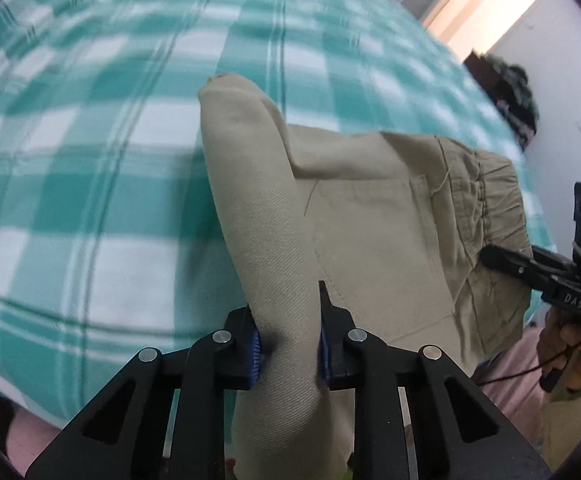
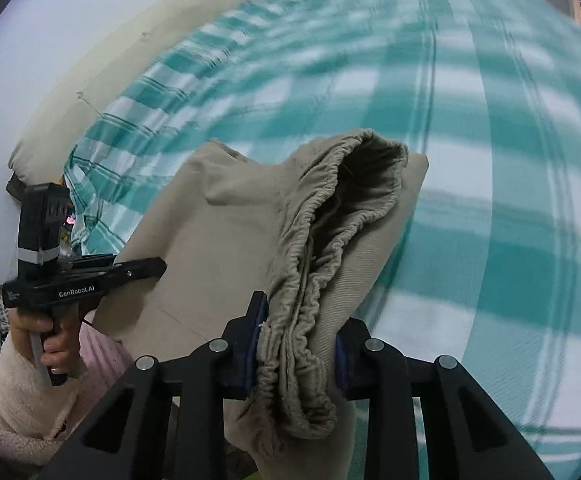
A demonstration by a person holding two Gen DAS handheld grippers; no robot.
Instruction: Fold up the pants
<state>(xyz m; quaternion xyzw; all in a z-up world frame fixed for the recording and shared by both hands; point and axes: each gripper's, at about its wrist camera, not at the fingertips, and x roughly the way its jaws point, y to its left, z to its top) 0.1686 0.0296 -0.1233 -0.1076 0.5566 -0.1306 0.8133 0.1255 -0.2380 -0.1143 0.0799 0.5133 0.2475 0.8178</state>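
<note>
The beige pants [image 1: 370,216] are held up above a bed, folded over. My left gripper [image 1: 288,344] is shut on a folded edge of the pants fabric. My right gripper [image 2: 296,344] is shut on the gathered elastic waistband [image 2: 330,216] of the pants [image 2: 226,216]. The right gripper also shows in the left wrist view [image 1: 502,258], clamped on the waistband end. The left gripper shows in the right wrist view [image 2: 154,266] at the pants' other side. The lower part of the pants is hidden behind the grippers.
A teal and white checked bedspread [image 1: 90,160] covers the bed [image 2: 490,200] under the pants. A cream headboard [image 2: 122,52] lies at the far left. A doorway [image 1: 486,4] and dark clutter [image 1: 510,92] stand at the right. The person's pink sleeves show below.
</note>
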